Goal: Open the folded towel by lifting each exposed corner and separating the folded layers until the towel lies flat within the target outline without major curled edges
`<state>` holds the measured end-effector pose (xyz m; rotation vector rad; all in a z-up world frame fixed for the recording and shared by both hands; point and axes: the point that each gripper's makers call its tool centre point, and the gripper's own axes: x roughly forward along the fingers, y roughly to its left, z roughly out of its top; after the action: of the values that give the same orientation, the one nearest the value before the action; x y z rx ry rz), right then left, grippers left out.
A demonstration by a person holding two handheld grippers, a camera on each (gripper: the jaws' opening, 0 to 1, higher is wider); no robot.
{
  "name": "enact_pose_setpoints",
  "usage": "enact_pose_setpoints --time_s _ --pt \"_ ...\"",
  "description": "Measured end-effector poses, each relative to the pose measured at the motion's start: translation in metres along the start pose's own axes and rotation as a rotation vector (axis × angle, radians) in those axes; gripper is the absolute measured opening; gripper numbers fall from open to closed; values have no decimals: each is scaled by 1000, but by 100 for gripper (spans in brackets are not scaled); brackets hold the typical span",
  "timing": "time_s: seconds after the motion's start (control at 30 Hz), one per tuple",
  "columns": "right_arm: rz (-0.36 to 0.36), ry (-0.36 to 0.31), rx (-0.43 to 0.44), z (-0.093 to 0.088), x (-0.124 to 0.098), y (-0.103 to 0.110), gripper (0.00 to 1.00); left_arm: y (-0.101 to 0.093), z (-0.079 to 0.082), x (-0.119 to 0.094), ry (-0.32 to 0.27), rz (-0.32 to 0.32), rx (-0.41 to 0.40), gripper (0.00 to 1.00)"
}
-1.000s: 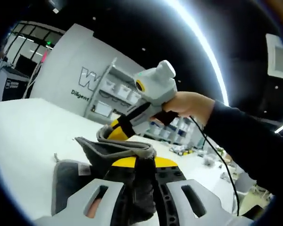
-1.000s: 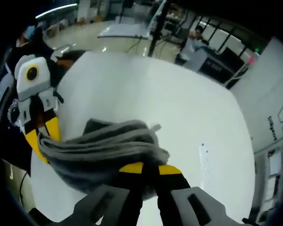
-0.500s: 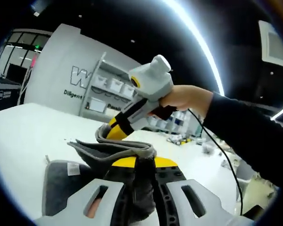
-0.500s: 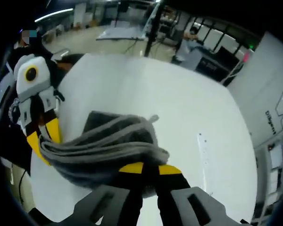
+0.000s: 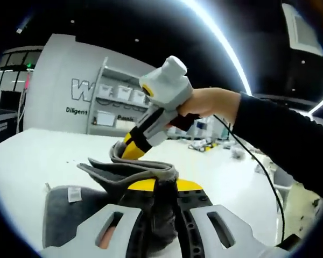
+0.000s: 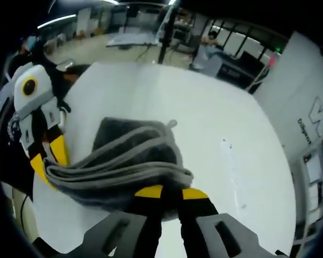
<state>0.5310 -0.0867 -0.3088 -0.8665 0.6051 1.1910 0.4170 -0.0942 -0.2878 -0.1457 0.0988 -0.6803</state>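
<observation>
In the left gripper view my left tongs (image 5: 160,189) are clamped on a bunched edge of the grey towel (image 5: 126,172), held above the white tabletop (image 5: 37,156); my right tongs (image 5: 130,151) bite the same edge further along.

In the right gripper view my right tongs (image 6: 169,194) pinch that edge, layers hanging stacked. I judge unfolding barely begun: layers unseparated, no target outline visible to me
</observation>
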Motion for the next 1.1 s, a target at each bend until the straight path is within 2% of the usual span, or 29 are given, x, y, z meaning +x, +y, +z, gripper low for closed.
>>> enact_pose_setpoints --time_s 0.33,0.63,0.87,0.97,1.1 --pt "-8 -13 53 -33 -10 3 5 -17 -12 13 49 -32 71 9" --pt "-18 -14 71 -51 -13 3 5 -28 -23 26 88 -56 94 10" --pt "-27 -48 120 -79 -9 3 5 -40 -37 39 133 -74 149 10" --pt "-32 -77 136 -83 -8 5 5 -40 -41 42 144 -71 131 10" --pt "-28 -75 163 -98 -4 7 5 -46 -47 44 159 -74 154 10"
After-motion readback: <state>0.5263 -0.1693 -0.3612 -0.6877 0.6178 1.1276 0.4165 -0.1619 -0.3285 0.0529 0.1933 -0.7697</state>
